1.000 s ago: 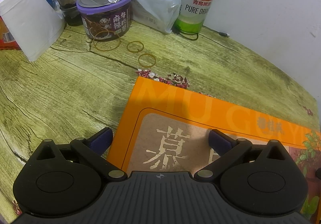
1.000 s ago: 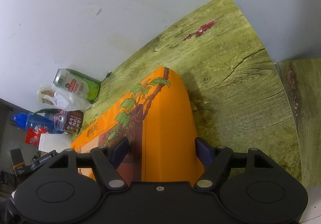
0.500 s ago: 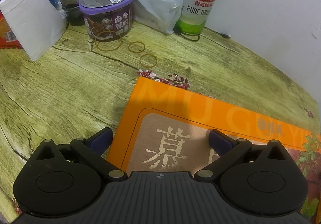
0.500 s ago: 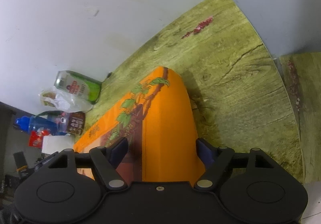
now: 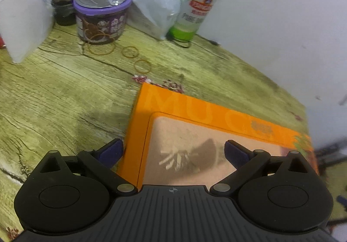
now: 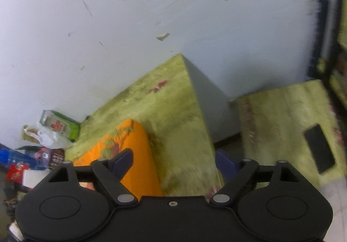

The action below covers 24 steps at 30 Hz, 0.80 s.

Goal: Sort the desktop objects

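Orange box (image 5: 208, 131) lies flat on our green wood-grain table (image 5: 65, 94), its near left corner reaching in under our left gripper (image 5: 173, 153). That gripper's jaws stand spread wide, one pad off the box's left edge over bare table, the other above the printed panel; neither visibly touches the box. Seen from our right gripper (image 6: 173, 164), also spread with nothing between its jaws, the box sits down to the left, its rounded end just beside the left finger. Beyond the box, three rubber bands (image 5: 142, 66) lie loose near a purple-lidded tin (image 5: 102, 18), with a beer can (image 5: 195, 3) by the wall.
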Motion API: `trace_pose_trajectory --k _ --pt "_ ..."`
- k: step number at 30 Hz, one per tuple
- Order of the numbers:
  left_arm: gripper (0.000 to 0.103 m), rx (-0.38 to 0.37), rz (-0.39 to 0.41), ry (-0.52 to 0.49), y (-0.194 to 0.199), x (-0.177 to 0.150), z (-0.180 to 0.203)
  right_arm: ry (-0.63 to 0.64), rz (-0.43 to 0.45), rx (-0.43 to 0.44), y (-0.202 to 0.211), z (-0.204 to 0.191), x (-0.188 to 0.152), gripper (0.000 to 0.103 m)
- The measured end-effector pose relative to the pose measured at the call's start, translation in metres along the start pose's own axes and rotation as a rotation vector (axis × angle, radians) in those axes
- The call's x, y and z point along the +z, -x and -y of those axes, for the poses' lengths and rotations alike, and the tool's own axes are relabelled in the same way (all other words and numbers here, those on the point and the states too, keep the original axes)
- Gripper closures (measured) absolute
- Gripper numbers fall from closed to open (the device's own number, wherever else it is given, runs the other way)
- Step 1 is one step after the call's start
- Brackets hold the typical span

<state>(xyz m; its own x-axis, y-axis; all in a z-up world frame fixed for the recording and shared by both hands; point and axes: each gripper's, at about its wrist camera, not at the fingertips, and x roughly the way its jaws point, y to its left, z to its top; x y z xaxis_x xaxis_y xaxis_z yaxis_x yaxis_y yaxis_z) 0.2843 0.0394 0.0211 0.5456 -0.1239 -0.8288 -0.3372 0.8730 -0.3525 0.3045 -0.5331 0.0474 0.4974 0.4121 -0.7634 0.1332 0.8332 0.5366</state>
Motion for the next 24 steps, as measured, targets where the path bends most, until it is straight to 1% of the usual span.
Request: trace_pose_trajectory --k 2,5,7,10,11,14,17,18,21,24 --pt "0.003 -0.046 0.001 -0.027 0.011 -0.002 -0.005 -0.003 0.016 -0.047 0.015 -0.001 -0.007 0.019" --pt "0.003 -0.095 0.012 -0.078 0.028 -0.007 -0.013 0.012 0.012 -0.103 0.024 -0.023 -0.034 0.020" --pt "0.003 -0.103 0.017 -0.070 0.037 -0.012 -0.019 0.030 0.013 -0.140 0.029 -0.039 -0.051 0.020" --pt "0.003 -0.116 0.024 -0.058 0.051 -0.020 -0.029 0.101 0.037 -0.188 0.036 -0.072 -0.064 0.021" --pt "0.004 -0.120 0.026 -0.054 0.056 -0.022 -0.032 0.121 0.041 -0.196 0.037 -0.082 -0.065 0.021" --pt "0.004 -0.132 0.033 -0.042 0.070 -0.030 -0.042 0.185 0.047 -0.210 0.038 -0.105 -0.066 0.027" --pt "0.006 -0.144 0.041 -0.030 0.084 -0.038 -0.051 0.250 0.031 -0.215 0.033 -0.120 -0.068 0.028" --pt "0.006 -0.138 0.047 -0.028 0.088 -0.041 -0.051 0.271 0.025 -0.215 0.031 -0.125 -0.068 0.032" --pt "0.007 -0.104 0.060 -0.020 0.095 -0.052 -0.049 0.324 -0.010 -0.222 0.024 -0.131 -0.072 0.039" --pt "0.008 -0.102 0.049 -0.005 0.097 -0.065 -0.048 0.349 -0.038 -0.230 0.021 -0.126 -0.075 0.040"
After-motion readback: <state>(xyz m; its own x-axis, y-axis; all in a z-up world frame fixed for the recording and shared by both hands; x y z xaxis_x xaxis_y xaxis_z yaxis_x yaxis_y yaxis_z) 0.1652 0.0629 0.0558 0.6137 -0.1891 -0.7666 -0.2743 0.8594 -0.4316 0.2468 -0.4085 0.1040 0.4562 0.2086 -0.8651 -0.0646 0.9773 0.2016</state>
